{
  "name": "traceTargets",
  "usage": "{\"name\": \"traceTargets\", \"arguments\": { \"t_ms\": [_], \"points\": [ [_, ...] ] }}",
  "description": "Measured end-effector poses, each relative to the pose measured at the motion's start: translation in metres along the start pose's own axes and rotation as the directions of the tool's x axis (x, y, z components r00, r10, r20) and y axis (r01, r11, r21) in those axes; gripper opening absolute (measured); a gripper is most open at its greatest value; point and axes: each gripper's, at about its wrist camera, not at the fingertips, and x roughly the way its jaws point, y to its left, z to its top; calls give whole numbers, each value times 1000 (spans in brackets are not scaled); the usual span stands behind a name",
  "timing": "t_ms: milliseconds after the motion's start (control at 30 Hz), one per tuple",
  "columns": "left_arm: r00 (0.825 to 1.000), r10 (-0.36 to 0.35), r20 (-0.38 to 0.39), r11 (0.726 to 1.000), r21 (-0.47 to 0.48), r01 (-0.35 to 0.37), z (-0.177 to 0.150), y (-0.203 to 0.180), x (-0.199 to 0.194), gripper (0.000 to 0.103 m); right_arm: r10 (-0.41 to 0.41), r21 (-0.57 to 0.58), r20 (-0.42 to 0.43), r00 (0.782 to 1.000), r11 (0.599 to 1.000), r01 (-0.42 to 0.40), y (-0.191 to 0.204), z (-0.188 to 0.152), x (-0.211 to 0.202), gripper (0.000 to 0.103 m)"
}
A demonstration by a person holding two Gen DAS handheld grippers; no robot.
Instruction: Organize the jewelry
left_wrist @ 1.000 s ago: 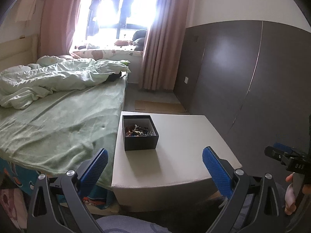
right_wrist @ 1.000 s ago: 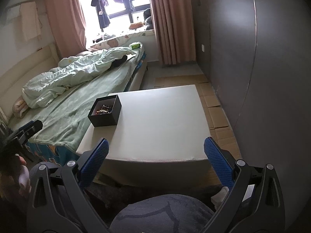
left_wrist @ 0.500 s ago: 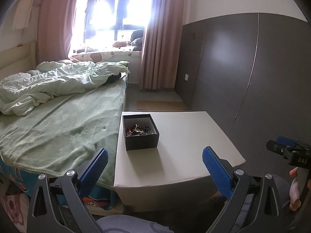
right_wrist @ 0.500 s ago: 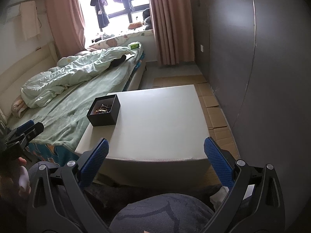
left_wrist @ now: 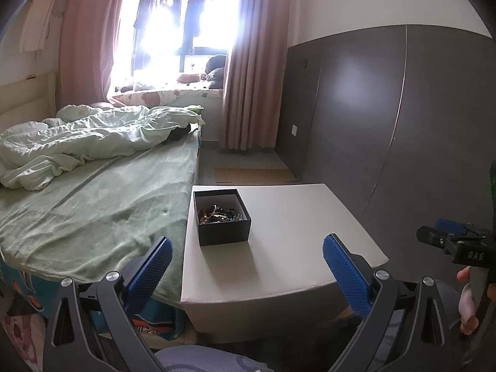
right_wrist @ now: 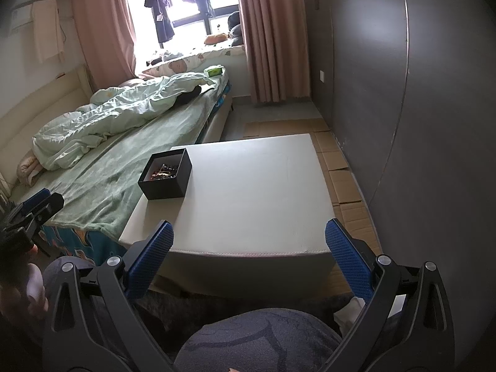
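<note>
A black open box (left_wrist: 222, 215) with a tangle of jewelry (left_wrist: 220, 214) inside stands on the left part of a low white table (left_wrist: 285, 248). It also shows in the right wrist view (right_wrist: 166, 175), with the jewelry (right_wrist: 162, 170) in it, at the table's (right_wrist: 248, 192) left edge. My left gripper (left_wrist: 248, 266) is open and empty, held short of the table's near edge. My right gripper (right_wrist: 249, 254) is open and empty, also short of the near edge. Each gripper shows at the side of the other view: the right gripper (left_wrist: 455, 245), the left gripper (right_wrist: 31, 214).
A bed (left_wrist: 86, 204) with a green sheet and a crumpled duvet abuts the table's left side. A dark wardrobe wall (left_wrist: 403, 124) runs along the right. Flattened cardboard (right_wrist: 341, 173) lies on the floor between the table and the wall. My knee (right_wrist: 263, 341) is below.
Both views have shifted slightly; the left gripper has risen and tilted a little. The box and the table have not moved. Both grippers stay open.
</note>
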Motion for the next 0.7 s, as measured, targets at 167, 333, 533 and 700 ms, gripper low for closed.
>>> {"name": "traceTargets", "arguments": {
  "t_ms": [167, 333, 533, 700],
  "points": [
    [1000, 2, 2, 1000, 4, -2, 1, -2, 1, 95, 0, -3, 0, 1000, 1000, 0, 0, 0, 0, 98],
    [1000, 3, -4, 1000, 12, -3, 1, -3, 3, 95, 0, -2, -1, 1000, 1000, 0, 1, 0, 0, 98],
    [1000, 7, -1, 1000, 3, -7, 1, 0, 2, 95, 0, -3, -2, 1000, 1000, 0, 1, 0, 0, 98],
    [1000, 12, 13, 1000, 9, -12, 1, -1, 1, 95, -1, -2, -1, 1000, 1000, 1, 1, 1, 0, 98]
  ]
}}
